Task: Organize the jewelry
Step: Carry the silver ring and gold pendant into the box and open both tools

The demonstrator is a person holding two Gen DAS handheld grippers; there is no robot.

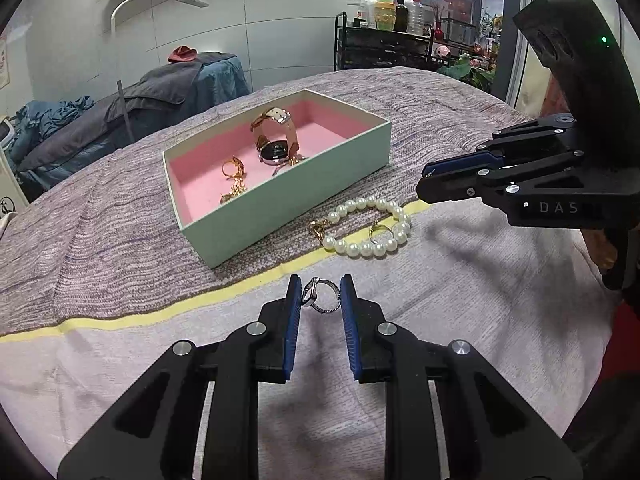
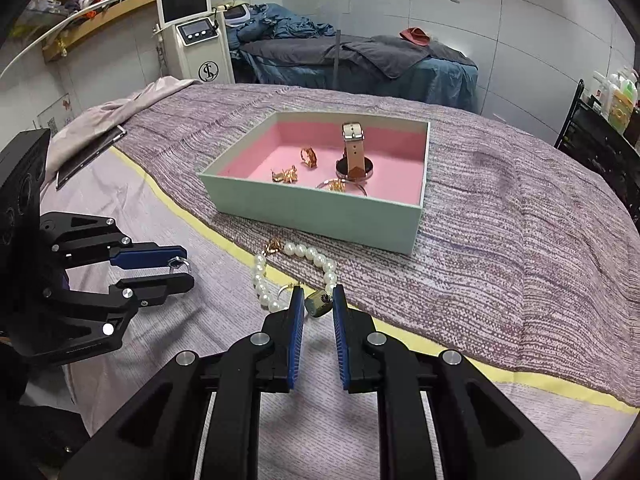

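A mint box with a pink lining (image 1: 280,216) (image 2: 320,208) stands on the bed. It holds a watch (image 1: 274,136) (image 2: 354,156) and several gold pieces (image 1: 234,170) (image 2: 308,157). A pearl bracelet (image 1: 366,226) (image 2: 264,280) lies in front of the box with a gold ring (image 1: 377,229) inside its loop. My left gripper (image 1: 320,294) (image 2: 182,268) is shut on a silver ring (image 1: 318,295) (image 2: 180,263) and holds it above the sheet. My right gripper (image 2: 316,302) (image 1: 426,184) is shut on a small dark gold piece (image 2: 318,304) beside the pearls.
The bed has a purple knit blanket (image 1: 100,232) (image 2: 520,240) with a yellow band (image 1: 160,312) over a pale sheet (image 1: 480,300). A tablet (image 2: 90,156) lies at the bed's far left. A second bed, a machine (image 2: 200,40) and a bottle rack (image 1: 384,44) stand behind.
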